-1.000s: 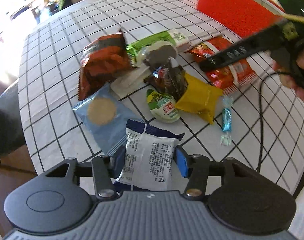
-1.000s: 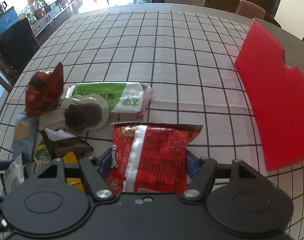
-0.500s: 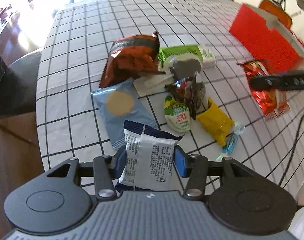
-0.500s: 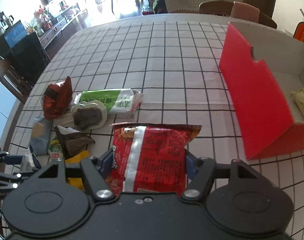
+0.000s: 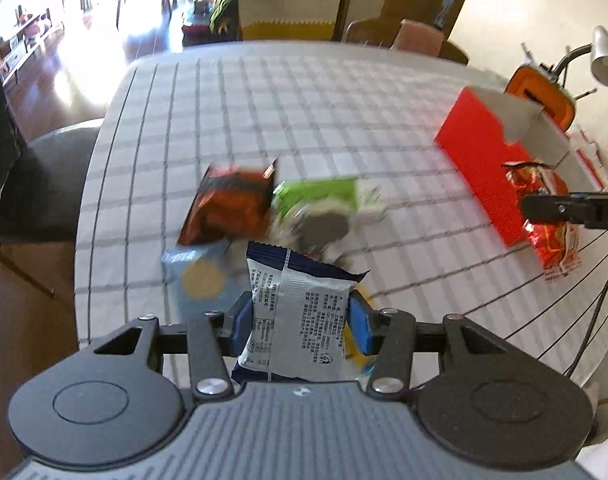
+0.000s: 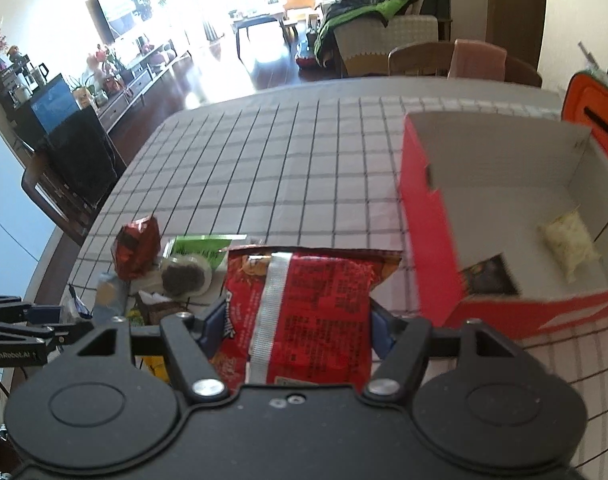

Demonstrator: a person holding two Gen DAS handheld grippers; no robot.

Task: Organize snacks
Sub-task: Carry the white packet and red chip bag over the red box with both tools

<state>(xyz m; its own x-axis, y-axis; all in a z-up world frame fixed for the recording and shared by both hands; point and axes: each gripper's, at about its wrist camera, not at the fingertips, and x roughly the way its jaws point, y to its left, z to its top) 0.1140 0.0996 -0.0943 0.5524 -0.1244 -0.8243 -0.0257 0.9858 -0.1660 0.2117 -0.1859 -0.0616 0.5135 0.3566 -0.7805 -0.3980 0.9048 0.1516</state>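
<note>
Snacks mid-transfer — left tongs (image 5: 300,320) clench a white-and-blue packet (image 5: 300,312) above the worktop (image 5: 304,100); right tongs (image 6: 292,330) clench a red bag (image 6: 304,304) beside the red box (image 6: 427,220). Two items (image 6: 569,242) boxed — the pile (image 5: 264,208) remains.

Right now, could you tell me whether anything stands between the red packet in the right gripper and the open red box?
Only the box's own near wall. The red packet hangs in the right gripper beside the red box, and must clear that wall; inside, bare floor shows beside a pale packet.
</note>
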